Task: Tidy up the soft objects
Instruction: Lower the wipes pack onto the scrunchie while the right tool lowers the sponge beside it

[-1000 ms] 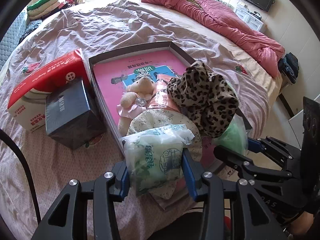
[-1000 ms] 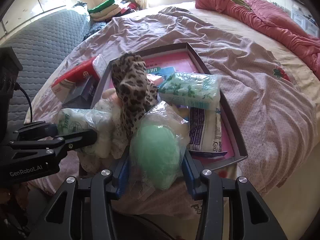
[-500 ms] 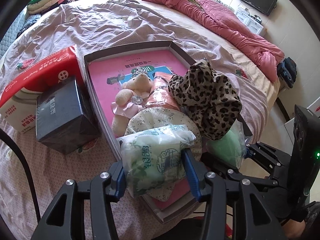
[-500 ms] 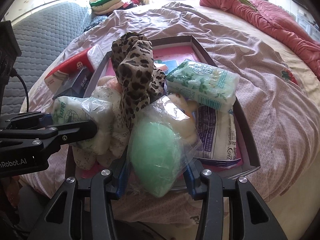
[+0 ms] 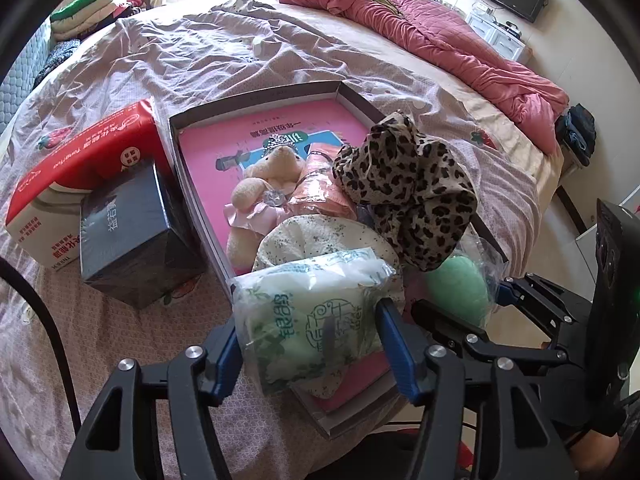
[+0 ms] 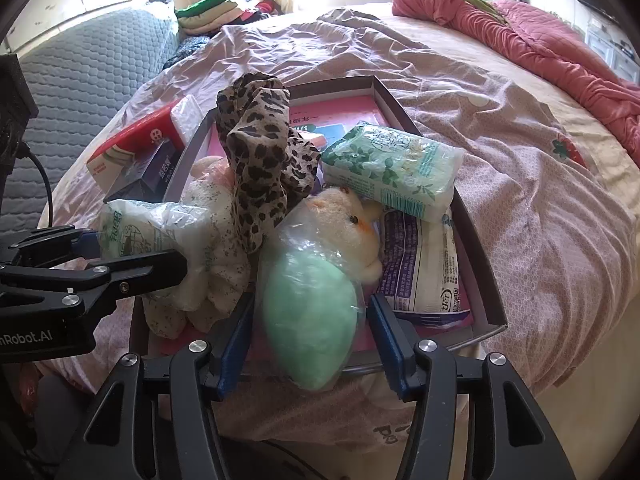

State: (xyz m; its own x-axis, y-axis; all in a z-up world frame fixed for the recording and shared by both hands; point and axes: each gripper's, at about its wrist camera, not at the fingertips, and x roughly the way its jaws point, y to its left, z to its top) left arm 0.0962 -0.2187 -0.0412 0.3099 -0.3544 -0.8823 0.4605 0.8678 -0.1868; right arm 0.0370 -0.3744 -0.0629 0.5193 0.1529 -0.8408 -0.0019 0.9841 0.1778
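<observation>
left claw: jaws have just been opening; tissue pack sits between the blue pads, pack edges at or just off the pads, can't call a firm grip. Pack rests on the floral cloth at the near end of the tray.
right claw: jaws have just been opening too; green bundle in a clear bag lies between the pads, small gap showing on both sides. It rests on the tray's near edge.
tray: shallow box on the bed, pink book as its floor.
left view only: teddy bear in pink lying on the book, behind the floral cloth.
right view only: second tissue pack with green leaf print lying on a white packet with purple print along the tray's right side; a cream soft toy's head just behind the green bundle.
both views: leopard-print cloth bunched up high mid-tray; red tissue box and dark box on the bed, left of the tray, touching each other.
cross-view: my right claw shows at the right edge of the left view, my left claw at the left edge of the right view.
far side: pink quilt heaped on the bed.
</observation>
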